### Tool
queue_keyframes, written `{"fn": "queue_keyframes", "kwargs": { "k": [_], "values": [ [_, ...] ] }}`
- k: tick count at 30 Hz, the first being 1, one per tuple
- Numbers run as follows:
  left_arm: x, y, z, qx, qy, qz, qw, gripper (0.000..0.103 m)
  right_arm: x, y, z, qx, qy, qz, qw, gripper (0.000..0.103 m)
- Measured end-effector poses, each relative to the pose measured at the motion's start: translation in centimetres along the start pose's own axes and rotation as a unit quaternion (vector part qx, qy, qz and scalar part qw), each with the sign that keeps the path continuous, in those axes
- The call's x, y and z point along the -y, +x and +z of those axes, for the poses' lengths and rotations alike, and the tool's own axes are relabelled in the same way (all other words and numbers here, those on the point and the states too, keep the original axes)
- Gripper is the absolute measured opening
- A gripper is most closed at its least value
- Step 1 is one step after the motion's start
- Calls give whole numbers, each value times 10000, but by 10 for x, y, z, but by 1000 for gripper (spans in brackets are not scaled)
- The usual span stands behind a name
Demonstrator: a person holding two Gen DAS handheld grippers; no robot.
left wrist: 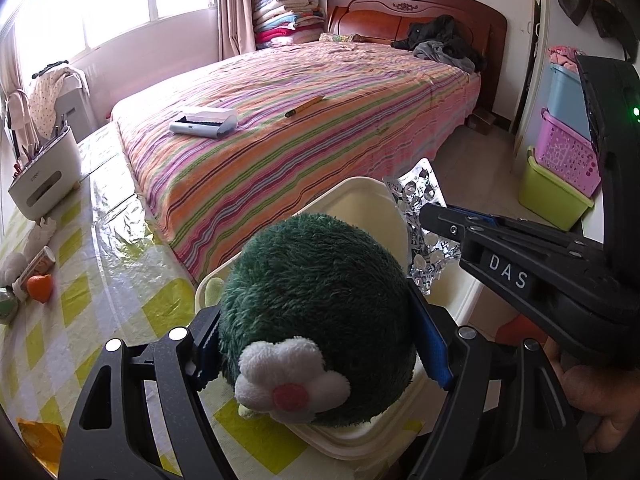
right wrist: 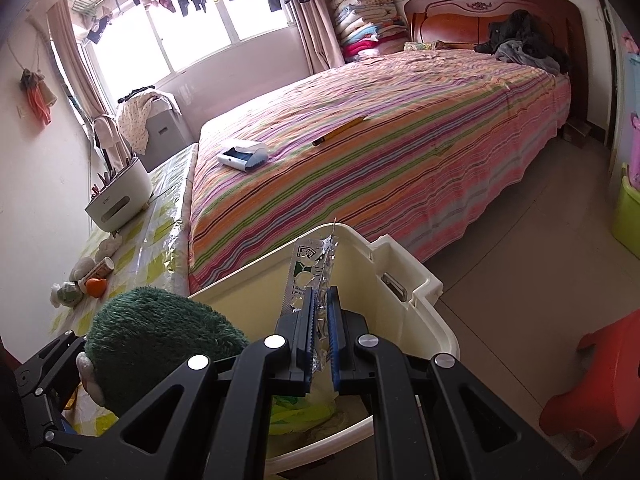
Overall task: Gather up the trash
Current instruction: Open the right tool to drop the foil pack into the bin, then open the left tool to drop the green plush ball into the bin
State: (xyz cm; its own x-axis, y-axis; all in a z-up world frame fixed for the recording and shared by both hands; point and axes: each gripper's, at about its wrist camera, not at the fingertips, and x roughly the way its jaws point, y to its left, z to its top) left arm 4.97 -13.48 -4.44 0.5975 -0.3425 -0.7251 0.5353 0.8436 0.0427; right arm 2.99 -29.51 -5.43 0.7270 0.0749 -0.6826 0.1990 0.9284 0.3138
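Tongs (right wrist: 319, 320) pinch blister pack (right wrist: 310, 268) over, seemingly, bin (right wrist: 400, 256).

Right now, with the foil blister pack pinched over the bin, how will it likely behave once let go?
The blister pack looks crinkled and thin, so probably light and floppy. The right hand-held gripper holds only its lower edge and it stands up, suggesting some stiffness. It should drop into the cream bin.

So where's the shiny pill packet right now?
The shiny pill packet is pinched in the right tongs, held over the open cream bin, just right of the green plush toy in the left tongs.
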Motion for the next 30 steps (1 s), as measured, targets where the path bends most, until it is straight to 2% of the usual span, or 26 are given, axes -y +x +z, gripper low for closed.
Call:
{"fn": "queue_keyframes", "kwargs": {
  "k": [6, 8, 10, 15, 20, 30],
  "values": [
    [-1, 1, 0, -12, -26, 22, 10000, 76, 7, 3, 1, -92, 195, 91, 9997, 9],
    [0, 1, -1, -11, -6, 31, 10000, 76, 10, 1, 1, -45, 302, 188, 9994, 21],
    [1, 2, -1, -14, 1, 31, 10000, 77, 12, -3, 2, 78, 367, 187, 9991, 63],
    [2, 2, -1, -21, 7, 29, 10000, 77, 17, -13, 3, 408, 602, 145, 9972, 64],
    [3, 1, -2, -21, 43, 43, 10000, 79, 24, -16, 5, 479, 806, 160, 9955, 64],
    [9, 1, -3, -72, 207, 103, 9997, 85, 26, -18, 7, 505, 836, 191, 9950, 65]
  ]
}}
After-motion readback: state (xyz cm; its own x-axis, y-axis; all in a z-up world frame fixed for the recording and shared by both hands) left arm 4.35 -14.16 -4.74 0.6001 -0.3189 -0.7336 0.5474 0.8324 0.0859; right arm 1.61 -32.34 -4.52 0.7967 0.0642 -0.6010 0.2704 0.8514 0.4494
